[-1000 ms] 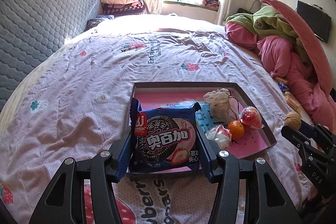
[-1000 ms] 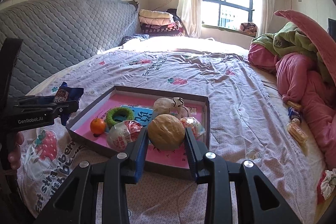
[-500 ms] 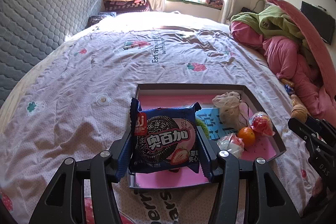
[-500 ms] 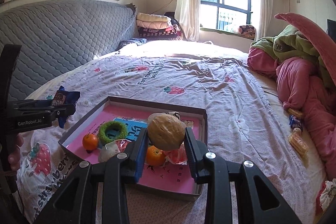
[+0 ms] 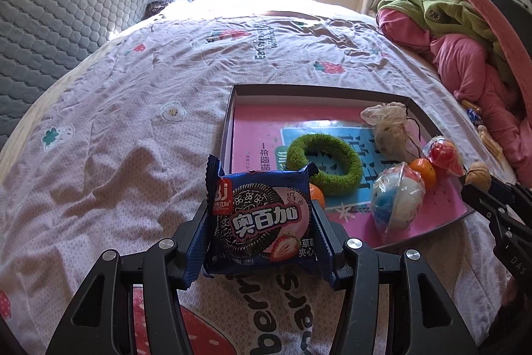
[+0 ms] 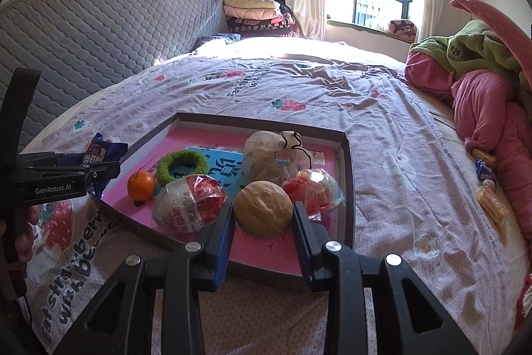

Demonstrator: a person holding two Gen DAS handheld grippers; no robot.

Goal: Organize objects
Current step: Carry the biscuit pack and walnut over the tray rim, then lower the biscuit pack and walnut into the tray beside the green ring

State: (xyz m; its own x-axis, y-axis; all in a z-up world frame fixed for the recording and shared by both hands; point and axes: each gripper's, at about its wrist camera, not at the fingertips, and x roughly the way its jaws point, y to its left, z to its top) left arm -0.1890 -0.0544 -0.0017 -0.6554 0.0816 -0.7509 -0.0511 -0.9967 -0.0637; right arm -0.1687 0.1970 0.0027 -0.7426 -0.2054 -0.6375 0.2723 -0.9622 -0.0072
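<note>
Left tongs (image 5: 259, 222): closed across the width of the cookie packet (image 5: 261, 218), one pad on each side seal; packet held upright, print facing the camera.
Right tongs (image 6: 262, 222): closed on the walnut (image 6: 262, 208), pads on opposite flanks, jaws fairly narrow.
Cookie packet, place: in the air at the near-left corner of the tray (image 5: 335, 88), at about 7 o'clock from the tray's middle in the left wrist view.
Walnut, place: above the tray's near edge, at 6 o'clock from the drawstring pouch (image 6: 266, 155) in the right wrist view.
Tray contents: green ring (image 5: 324, 165), tangerine (image 6: 141, 185), two wrapped snacks (image 6: 189, 205), the pouch; all crowded toward the near right.
Handling, packet: judged light, with slick crinkly film; the biscuit inside likely brittle, so a light squeeze on the side seals is the safe hold.
Handling, walnut: judged hard, light and round; apt to roll on release and to slip if gripped off its widest line.
Free space: the tray's far-left portion, about 11 o'clock, looks open for both items.
Hidden: the packet covers the tray's near-left corner and most of one tangerine; the walnut hides the floor beneath it, so contact with the tray cannot be told.
Cut off: the person shows only as fingers (image 6: 23, 242) at the left margin.
Unclear: small items on the bed (image 6: 382, 128) at 3 o'clock, too small to identify.
</note>
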